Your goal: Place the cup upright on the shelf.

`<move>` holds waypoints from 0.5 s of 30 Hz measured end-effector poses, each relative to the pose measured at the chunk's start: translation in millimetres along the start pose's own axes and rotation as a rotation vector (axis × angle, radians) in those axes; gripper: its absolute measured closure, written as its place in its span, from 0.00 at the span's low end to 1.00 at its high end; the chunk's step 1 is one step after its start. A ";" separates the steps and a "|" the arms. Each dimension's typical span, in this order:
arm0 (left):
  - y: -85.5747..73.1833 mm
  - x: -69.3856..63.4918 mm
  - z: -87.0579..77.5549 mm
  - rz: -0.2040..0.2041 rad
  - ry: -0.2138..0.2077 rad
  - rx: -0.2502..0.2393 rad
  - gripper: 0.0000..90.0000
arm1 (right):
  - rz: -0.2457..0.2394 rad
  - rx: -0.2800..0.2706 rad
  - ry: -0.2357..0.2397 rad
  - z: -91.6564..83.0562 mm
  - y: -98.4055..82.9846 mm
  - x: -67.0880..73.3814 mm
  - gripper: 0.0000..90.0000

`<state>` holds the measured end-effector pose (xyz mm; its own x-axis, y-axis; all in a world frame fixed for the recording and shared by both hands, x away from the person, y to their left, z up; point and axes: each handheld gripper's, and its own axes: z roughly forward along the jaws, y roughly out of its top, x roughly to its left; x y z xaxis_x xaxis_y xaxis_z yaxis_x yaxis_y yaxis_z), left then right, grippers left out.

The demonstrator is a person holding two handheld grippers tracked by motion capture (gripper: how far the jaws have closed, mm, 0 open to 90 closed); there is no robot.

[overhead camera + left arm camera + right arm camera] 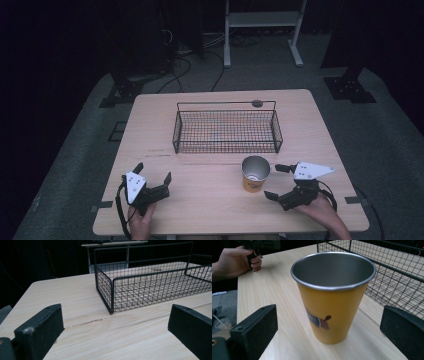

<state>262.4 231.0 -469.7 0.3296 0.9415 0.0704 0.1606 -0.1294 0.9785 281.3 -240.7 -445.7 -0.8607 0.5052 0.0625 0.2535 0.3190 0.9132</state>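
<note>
Right gripper (276,182): jaws wide apart, just beside the yellow cup (255,173) (upright, not touched).
Left gripper (154,175): jaws wide apart, holding nothing, near wire basket (226,131).

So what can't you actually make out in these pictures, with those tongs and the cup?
- Print on the yellow cup: right gripper view, blurred, unreadable.
- Cup's inner bottom: high view, too small; right gripper view, hidden by its rim.
- Small dark round thing behind the wire basket: high view, too small to name.
- Right tongs tips: right gripper view, cut off by the frame edge.
- Left tongs: same in the left gripper view.
</note>
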 end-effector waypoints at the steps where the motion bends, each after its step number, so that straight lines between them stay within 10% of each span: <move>1: 0.0 0.1 0.0 0.000 0.000 0.000 0.00 | 0.000 0.007 -0.001 1.3 0.9 -0.6 0.01; 15: 0.1 0.2 0.0 0.000 -0.002 -0.001 0.00 | 0.002 0.034 0.008 18.1 11.3 -4.2 0.00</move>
<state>262.5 231.2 -469.6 0.3317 0.9408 0.0699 0.1601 -0.1292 0.9786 295.8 -224.6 -442.9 -0.8638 0.4993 0.0674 0.2697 0.3452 0.8989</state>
